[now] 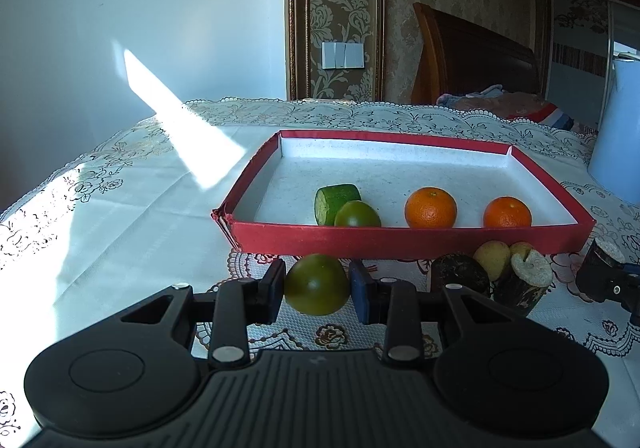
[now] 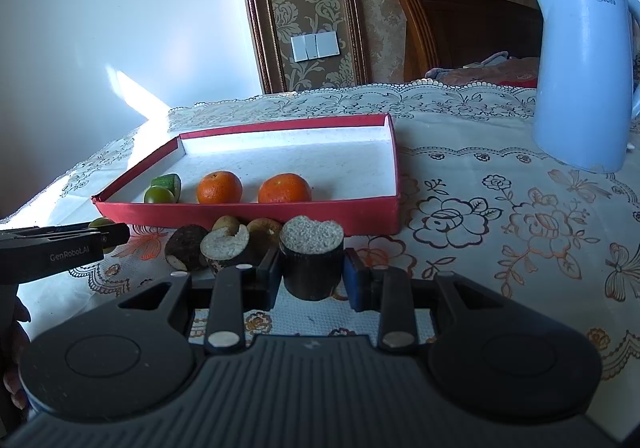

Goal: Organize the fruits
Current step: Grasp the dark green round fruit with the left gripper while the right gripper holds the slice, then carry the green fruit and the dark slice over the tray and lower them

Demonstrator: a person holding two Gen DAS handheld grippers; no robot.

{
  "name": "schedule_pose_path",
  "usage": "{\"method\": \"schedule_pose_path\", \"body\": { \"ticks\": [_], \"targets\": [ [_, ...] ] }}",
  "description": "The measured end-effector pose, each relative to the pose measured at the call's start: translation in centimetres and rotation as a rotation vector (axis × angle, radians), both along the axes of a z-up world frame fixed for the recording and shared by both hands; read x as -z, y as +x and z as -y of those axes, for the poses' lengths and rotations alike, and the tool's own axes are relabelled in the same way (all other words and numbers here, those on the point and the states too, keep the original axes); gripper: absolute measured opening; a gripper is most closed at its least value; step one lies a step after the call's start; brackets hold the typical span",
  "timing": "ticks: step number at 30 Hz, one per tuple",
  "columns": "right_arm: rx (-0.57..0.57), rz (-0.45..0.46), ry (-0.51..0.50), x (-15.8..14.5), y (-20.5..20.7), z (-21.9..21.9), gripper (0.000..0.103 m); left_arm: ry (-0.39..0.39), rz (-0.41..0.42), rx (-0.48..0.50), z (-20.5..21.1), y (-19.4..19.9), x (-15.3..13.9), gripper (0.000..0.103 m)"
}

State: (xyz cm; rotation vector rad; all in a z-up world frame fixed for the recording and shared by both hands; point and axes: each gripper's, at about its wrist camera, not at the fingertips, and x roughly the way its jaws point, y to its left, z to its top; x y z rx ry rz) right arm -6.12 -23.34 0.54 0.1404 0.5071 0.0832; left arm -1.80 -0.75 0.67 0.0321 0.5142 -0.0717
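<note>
The left gripper [image 1: 317, 290] is clamped on a green fruit [image 1: 317, 284], its pads pressing both sides, just in front of the near wall of the red tray [image 1: 400, 238]. The right gripper [image 2: 310, 274] grips a dark stub [image 2: 312, 262] with a pale, grainy cut top, held upright between its pads, also just short of the tray's near wall.

The tray sits on the table [image 2: 500, 228], which is covered with a flowered lace cloth. Inside it, along the near wall, lie four fruits: a cut green piece [image 1: 334, 201] and a whole green one [image 1: 357, 215] touching each other toward the tray's left corner, then an orange [image 1: 430, 207] near the middle and a second orange [image 1: 507, 212] toward the right corner, the two apart.

Outside the tray, against its near wall, a small heap rests on the cloth: a dark round piece [image 2: 186, 248], a dark piece with a notched pale top [image 2: 224, 250], and two yellowish fruits [image 2: 264, 230] behind them. This heap lies between the two grippers.

A pale blue kettle [image 2: 580, 79] stands near the table's far right edge, well apart from the tray. A hand [image 2: 16, 360] shows at the left edge of the right wrist view.
</note>
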Motion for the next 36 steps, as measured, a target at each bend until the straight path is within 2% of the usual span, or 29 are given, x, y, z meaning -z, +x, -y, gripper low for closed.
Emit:
{"method": "schedule_pose_path", "body": {
  "ticks": [15, 36],
  "targets": [
    [-0.01, 0.014, 0.004, -0.28, 0.12, -0.2, 0.031, 0.019, 0.004, -0.05, -0.03, -0.12, -0.12, 0.034],
    [-0.045, 0.02, 0.02, -0.22, 0.03, -0.23, 0.031, 0.043, -0.012, -0.046, 0.6, 0.45, -0.13, 0.034]
  ]
}}
